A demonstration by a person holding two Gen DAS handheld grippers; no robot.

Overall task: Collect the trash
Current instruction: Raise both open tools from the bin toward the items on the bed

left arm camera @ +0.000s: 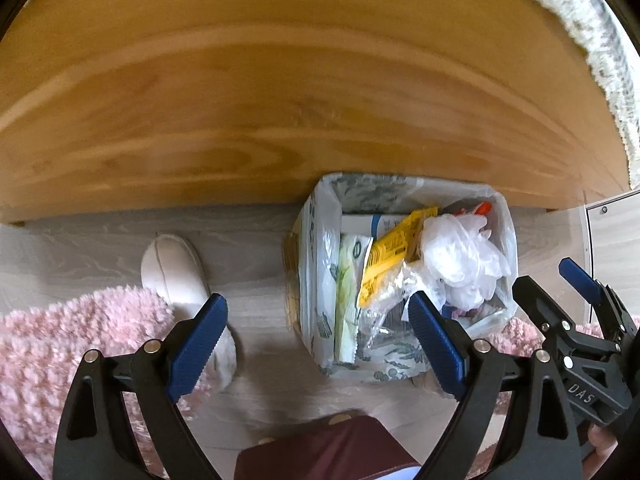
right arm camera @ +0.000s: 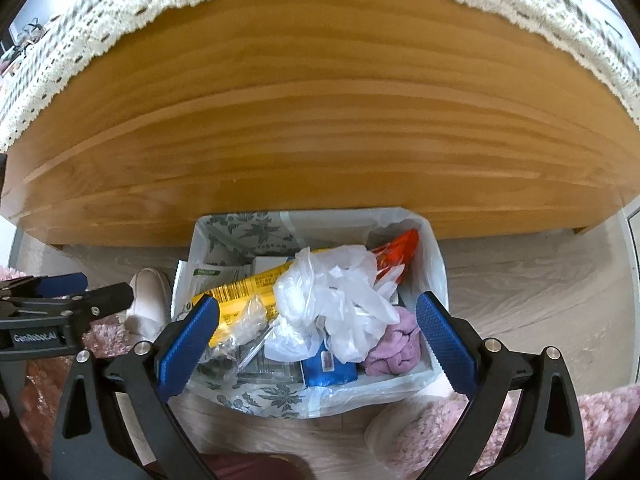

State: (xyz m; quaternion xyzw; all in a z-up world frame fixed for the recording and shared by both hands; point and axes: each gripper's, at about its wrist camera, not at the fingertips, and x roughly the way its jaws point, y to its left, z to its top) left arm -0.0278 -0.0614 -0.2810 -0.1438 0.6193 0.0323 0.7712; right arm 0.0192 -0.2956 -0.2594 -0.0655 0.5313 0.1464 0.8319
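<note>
A small bin lined with a white leaf-printed bag (left arm camera: 320, 264) (right arm camera: 434, 264) stands on the floor against a wooden panel. It is packed with trash: a yellow wrapper (left arm camera: 394, 252) (right arm camera: 244, 284), crumpled clear plastic (left arm camera: 460, 256) (right arm camera: 336, 292), an orange packet (right arm camera: 400, 250), a purple cloth (right arm camera: 396, 344) and a blue pack (right arm camera: 328, 368). My left gripper (left arm camera: 316, 332) hangs open above the bin's left side, holding nothing. My right gripper (right arm camera: 318, 336) is open right over the trash, empty. In the left wrist view the right gripper (left arm camera: 560, 284) shows at the far right.
A wooden panel (left arm camera: 280, 100) (right arm camera: 320, 120) with a lace cloth (right arm camera: 100, 40) on top rises behind the bin. A white slipper (left arm camera: 176, 272) (right arm camera: 148, 300) lies left of it on the pale floor. A pink shaggy rug (left arm camera: 60, 352) (right arm camera: 520, 420) spreads below.
</note>
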